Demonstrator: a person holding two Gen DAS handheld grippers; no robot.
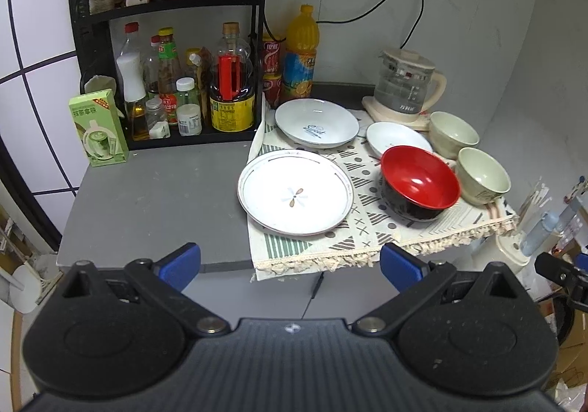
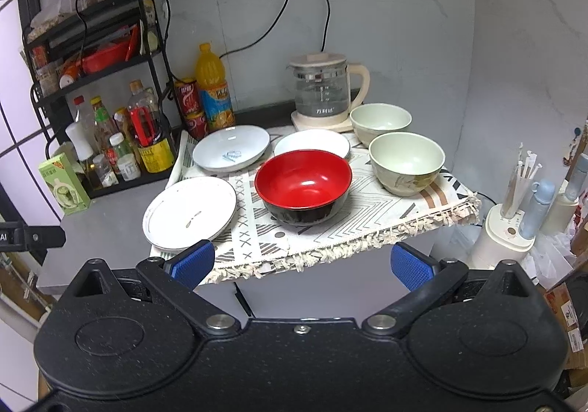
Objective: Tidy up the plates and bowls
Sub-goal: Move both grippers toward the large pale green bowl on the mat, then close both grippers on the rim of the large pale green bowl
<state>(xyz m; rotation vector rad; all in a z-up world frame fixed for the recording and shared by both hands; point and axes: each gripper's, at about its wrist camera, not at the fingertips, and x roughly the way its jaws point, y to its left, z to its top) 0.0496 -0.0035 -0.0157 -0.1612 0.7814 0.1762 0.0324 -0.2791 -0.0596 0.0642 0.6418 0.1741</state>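
On a patterned cloth (image 1: 367,232) lie a flat white plate with a flower mark (image 1: 294,191), a deep white plate with blue writing (image 1: 316,122), a small white plate (image 1: 397,138), a red bowl with black outside (image 1: 419,180) and two pale green bowls (image 1: 483,175) (image 1: 454,133). The same dishes show in the right wrist view: flat plate (image 2: 189,213), deep plate (image 2: 231,147), small plate (image 2: 312,142), red bowl (image 2: 303,184), green bowls (image 2: 406,162) (image 2: 380,120). My left gripper (image 1: 290,267) and right gripper (image 2: 301,263) are open, empty, held before the counter's front edge.
A black rack (image 1: 165,44) with sauce bottles stands at the back left, with a green carton (image 1: 97,127) beside it. An orange drink bottle (image 1: 301,52), red cans (image 1: 272,70) and a glass kettle (image 1: 404,85) stand at the back. A utensil holder (image 2: 511,217) stands right of the counter.
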